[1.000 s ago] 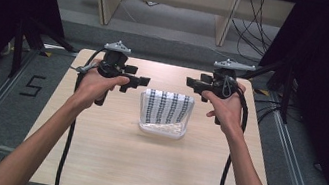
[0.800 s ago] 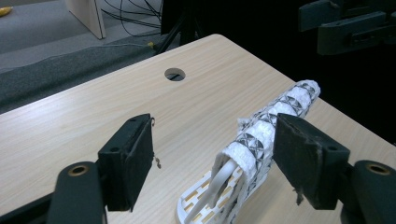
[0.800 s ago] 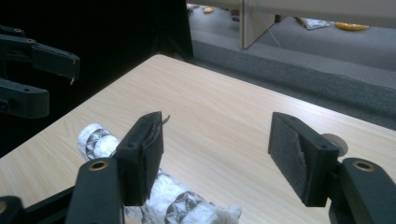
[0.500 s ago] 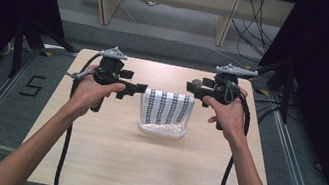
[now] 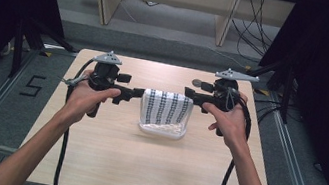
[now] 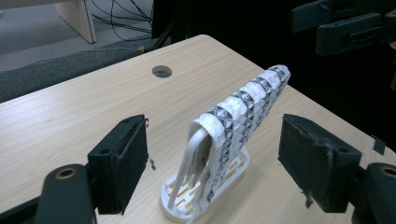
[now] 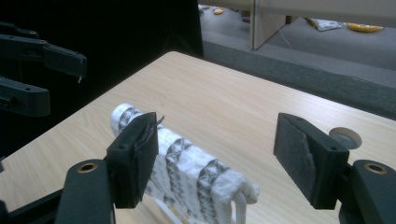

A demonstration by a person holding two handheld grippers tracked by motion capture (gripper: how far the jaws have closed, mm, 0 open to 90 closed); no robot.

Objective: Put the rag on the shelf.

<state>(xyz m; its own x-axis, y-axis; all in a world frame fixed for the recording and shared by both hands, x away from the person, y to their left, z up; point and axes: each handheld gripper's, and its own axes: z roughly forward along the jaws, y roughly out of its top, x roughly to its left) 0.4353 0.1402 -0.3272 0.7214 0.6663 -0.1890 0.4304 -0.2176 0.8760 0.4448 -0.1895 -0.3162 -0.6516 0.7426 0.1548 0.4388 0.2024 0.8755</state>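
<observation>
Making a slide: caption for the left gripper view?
Open left gripper straddles a patterned cloth draped over a white rack.

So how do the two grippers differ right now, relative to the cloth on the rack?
The left gripper has the cloth and the end of the white rack between its jaws; the right gripper has the cloth beside its one jaw, the gap mostly over bare table. In the high view the left sits closer to the cloth. Both have just been opening, pads pressing nothing.

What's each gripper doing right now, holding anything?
Left gripper: open, jaws either side of the patterned cloth, not gripping.
Right gripper: open, holding nothing.
</observation>
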